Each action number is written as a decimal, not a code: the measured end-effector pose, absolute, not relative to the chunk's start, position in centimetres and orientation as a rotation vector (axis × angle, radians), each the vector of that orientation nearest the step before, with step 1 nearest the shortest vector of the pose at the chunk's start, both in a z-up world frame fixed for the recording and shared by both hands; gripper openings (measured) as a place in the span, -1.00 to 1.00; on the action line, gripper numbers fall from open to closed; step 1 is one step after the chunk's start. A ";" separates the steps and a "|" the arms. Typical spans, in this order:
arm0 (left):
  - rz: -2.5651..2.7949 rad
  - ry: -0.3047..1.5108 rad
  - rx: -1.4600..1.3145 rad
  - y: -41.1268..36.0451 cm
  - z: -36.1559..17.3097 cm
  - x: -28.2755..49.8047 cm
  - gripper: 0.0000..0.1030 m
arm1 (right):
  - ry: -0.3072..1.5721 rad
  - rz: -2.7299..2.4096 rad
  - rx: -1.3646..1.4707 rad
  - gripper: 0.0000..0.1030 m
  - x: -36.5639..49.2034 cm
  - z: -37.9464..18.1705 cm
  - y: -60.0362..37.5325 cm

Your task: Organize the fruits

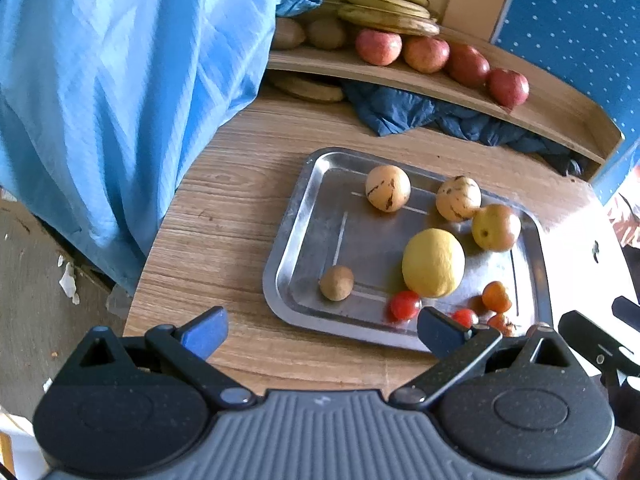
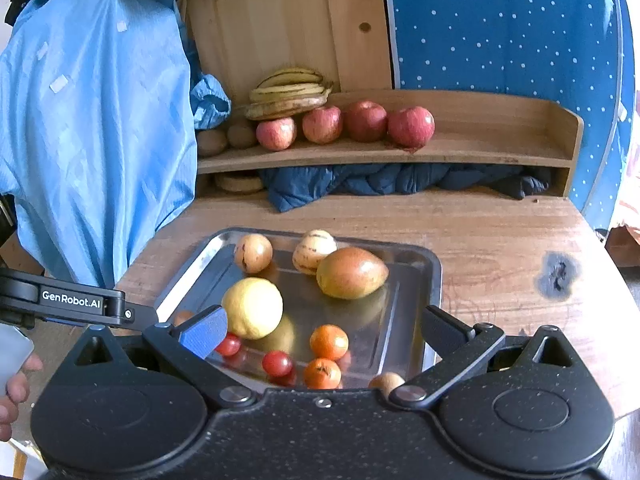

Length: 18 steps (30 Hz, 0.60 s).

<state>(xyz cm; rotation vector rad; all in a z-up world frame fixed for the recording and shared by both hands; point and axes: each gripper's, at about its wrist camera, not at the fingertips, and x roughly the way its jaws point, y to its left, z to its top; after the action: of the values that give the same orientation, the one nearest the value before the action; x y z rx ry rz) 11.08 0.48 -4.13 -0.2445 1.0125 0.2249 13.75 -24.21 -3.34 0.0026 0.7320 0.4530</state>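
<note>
Both grippers hung wide open and empty over the near edge of the metal tray (image 2: 434, 280), and every loose fruit sat just ahead of them! The right gripper (image 2: 324, 330) had the better seat: its fingers straddled the tray's near end, with two small oranges (image 2: 329, 342) and the cherry tomatoes (image 2: 277, 363) lying almost between its tips, and the yellow lemon (image 2: 253, 307) just beyond its left finger. The pear-shaped fruit (image 2: 351, 273) lay farther in, its long axis running left to right across the line of reach, so it looked an easy pinch across the short way. The left gripper (image 1: 322, 334) sat off the tray's near left corner, jaws spread, nearest to the little brown kiwi (image 1: 336, 282), with a tomato (image 1: 405, 305) near its right finger. Far behind, the wooden shelf (image 2: 480, 152) already carried a row of red apples (image 2: 411, 126), bananas (image 2: 290, 92) and kiwis, which looked like the destination. The only readable writing was "GenRobot.AI" on the left gripper's body (image 2: 72, 302), seen from the right wrist view.
</note>
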 end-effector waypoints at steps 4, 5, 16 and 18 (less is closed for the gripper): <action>0.190 0.987 -0.232 1.0 -4.1 10.4 0.99 | 0.747 0.441 0.007 0.99 13.1 -3.7 -24.0; 0.182 0.979 -0.229 1.1 -4.0 10.3 0.99 | 0.750 0.435 0.008 0.99 12.9 -3.8 -23.9; 0.085 0.907 -0.194 2.0 -3.8 8.2 0.99 | 0.754 0.352 0.020 0.99 10.8 -4.3 -23.0; 0.073 0.897 -0.189 2.2 -3.7 7.7 0.99 | 0.742 0.338 0.027 0.99 10.2 -4.2 -22.8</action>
<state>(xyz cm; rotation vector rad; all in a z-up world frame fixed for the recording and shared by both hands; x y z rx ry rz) 7.67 2.21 -3.75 -0.1887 0.8966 0.0729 10.19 -22.81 -4.22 0.0269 0.7422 0.3376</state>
